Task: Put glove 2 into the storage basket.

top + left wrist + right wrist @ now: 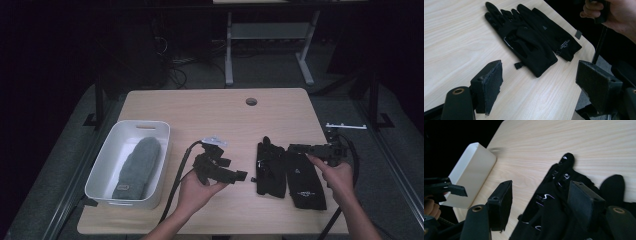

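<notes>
Two black gloves lie side by side on the wooden table, one (270, 169) to the left and one (306, 181) to the right; in the left gripper view they (529, 37) lie ahead with fingers pointing away. My left gripper (236, 169) is held left of them with its jaws pointed at them, open (539, 82) with nothing between the pads. My right gripper (291, 148) hovers over the gloves' finger end, jaws toward the left. It stands open (541, 197) above the black glove (554, 202), and its pads do not press on it.
A white bin (102, 165) stands at the table's left with a grey knitted item (137, 167) inside; its wall (471, 170) appears in the right gripper view. A cable hole (251, 101) sits near the far edge. Table legs and cables lie beyond.
</notes>
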`<state>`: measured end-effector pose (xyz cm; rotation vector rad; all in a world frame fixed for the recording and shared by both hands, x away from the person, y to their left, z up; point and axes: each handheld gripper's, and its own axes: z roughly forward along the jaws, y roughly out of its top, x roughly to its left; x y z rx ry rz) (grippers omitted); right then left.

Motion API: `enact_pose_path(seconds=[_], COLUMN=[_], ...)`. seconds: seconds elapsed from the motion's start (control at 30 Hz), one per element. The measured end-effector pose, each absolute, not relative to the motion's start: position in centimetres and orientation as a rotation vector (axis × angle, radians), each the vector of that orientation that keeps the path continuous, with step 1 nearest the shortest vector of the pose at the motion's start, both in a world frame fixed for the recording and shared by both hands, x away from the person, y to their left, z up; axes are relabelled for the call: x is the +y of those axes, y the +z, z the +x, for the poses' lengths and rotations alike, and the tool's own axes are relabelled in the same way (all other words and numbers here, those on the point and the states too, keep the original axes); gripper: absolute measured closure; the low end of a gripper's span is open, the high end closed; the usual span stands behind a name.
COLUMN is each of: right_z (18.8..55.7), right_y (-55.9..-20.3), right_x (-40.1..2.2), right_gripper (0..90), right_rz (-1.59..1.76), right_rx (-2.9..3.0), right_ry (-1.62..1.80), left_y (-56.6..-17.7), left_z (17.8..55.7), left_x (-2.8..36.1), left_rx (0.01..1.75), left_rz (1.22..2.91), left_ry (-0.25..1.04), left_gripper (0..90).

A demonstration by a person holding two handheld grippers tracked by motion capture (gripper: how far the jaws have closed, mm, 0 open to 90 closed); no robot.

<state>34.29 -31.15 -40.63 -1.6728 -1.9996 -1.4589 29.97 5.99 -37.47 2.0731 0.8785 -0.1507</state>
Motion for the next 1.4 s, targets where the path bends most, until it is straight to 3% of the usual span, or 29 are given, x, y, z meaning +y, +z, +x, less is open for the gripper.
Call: enact_pose_path(seconds=[0.8,1.4], right_z=[31.7,30.8], right_y=[-43.7,-45.3], right_x=[-33.6,-30.8], right_gripper=[39.9,43.7], right_rz=[-1.751,-1.641], right_rx=[-2.264,-2.718], right_ry=[-1.258,-0.921], left_y=[-40.1,-40.5], left_z=[29.5,29.3], left_x=[1.4,1.4], left_rx=[0.822,0.827], left_rz=[2.109,2.119], left_ry=[-0.157,-0.153], left_gripper=[21.2,21.2])
